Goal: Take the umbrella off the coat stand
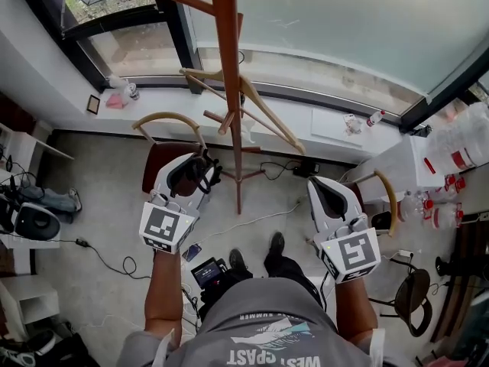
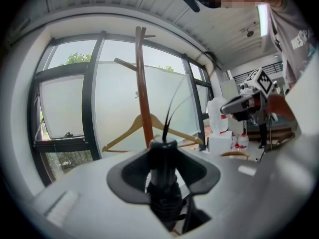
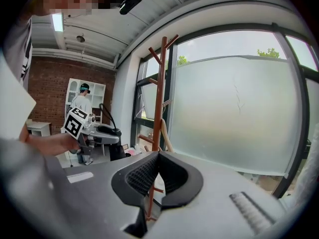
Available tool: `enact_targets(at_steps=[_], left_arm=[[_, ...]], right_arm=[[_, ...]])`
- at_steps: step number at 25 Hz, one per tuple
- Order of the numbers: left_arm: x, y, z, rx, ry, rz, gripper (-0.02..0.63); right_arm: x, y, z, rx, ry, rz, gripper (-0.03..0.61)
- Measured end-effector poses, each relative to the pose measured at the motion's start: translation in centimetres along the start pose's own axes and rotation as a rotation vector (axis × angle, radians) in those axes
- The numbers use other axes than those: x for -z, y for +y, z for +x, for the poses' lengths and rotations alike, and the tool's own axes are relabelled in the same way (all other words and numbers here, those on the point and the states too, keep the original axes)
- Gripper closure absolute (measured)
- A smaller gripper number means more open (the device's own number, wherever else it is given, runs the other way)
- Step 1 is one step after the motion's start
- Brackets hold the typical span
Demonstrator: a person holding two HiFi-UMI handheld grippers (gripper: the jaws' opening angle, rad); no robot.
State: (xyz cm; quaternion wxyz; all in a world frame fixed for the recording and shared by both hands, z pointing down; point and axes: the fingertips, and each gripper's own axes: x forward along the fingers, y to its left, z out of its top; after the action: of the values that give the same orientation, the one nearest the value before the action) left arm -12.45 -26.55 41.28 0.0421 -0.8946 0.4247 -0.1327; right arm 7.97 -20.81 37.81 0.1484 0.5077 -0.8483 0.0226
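Note:
The brown wooden coat stand [image 1: 229, 90] rises in front of the window, with a pale wooden hanger [image 1: 256, 105] on one of its pegs. My left gripper [image 1: 197, 168] is shut on a folded black umbrella [image 1: 202, 174], held just left of the pole and clear of it. In the left gripper view the umbrella [image 2: 163, 183] stands upright between the jaws of the left gripper [image 2: 163, 159], its thin strap loops sticking up before the stand [image 2: 142, 93] and the hanger [image 2: 130, 129]. My right gripper [image 1: 321, 186] hangs right of the pole, shut and empty [image 3: 158, 158]; the stand [image 3: 159, 93] is behind it.
A chair with a curved wooden back [image 1: 163, 119] stands under my left gripper, another curved back [image 1: 390, 193] by my right. Cables [image 1: 252, 220] trail across the floor. The window sill [image 1: 306, 98] holds small items. A white table with bottles [image 1: 435, 167] is at right. Another person [image 3: 81, 101] stands far back.

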Motion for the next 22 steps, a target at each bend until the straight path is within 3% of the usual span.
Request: enact_targets(at_steps=[11,22], left_arm=[[-3.4,-0.7,-5.7,0.015,-0.052,0.041,0.457],[-6.0,-0.6,-11.5,-0.004,-0.050,0.042,0.457]], right_arm=[[-3.1,2.4,-1.2,-0.012,-0.070,-0.051,0.577],[-6.2,5.1,-1.1,-0.051,-0.114,-0.078,0.577]])
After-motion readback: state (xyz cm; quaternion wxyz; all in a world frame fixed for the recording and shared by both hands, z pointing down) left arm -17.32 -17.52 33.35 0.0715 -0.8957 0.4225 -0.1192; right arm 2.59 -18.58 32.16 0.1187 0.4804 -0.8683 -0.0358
